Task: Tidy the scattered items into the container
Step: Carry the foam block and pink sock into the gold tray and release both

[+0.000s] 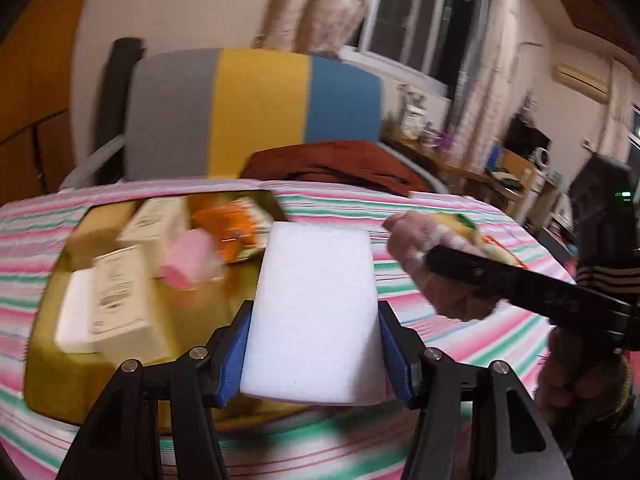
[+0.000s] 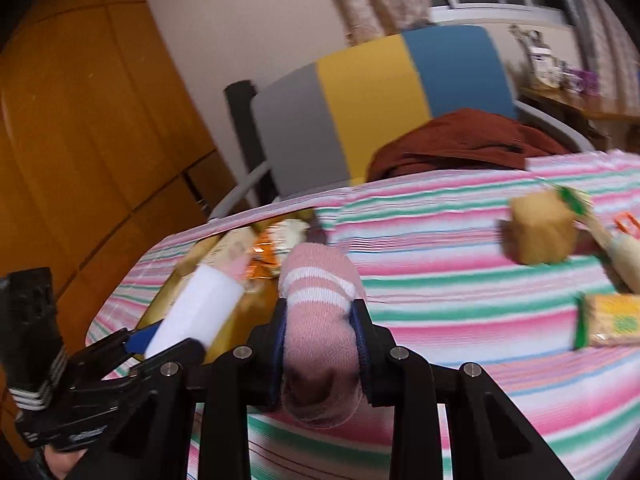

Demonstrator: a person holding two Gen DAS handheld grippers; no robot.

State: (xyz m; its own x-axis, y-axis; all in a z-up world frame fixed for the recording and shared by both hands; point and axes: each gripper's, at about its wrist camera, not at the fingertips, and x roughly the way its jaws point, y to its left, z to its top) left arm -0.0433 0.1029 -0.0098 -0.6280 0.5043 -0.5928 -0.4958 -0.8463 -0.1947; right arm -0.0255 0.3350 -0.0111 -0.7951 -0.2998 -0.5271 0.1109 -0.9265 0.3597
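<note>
Striped cloth (image 2: 460, 320) below, our left gripper (image 1: 312, 344) clamps light foam block (image 1: 316, 300), right gripper (image 2: 320, 344) pinches soft sock (image 2: 320, 320) mid-length.

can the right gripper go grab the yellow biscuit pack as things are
Probably not yet: the right gripper is shut on a pink sock. The biscuit pack lies uncovered on the cloth, so the path looks free.

Striped bedspread (image 2: 460, 292) with clutter on it

A tan box (image 2: 540, 228), a yellow packet (image 2: 612, 320) at right; an open cardboard container (image 1: 52, 344) at left; rust-red cloth (image 2: 460, 140) at the top.
</note>
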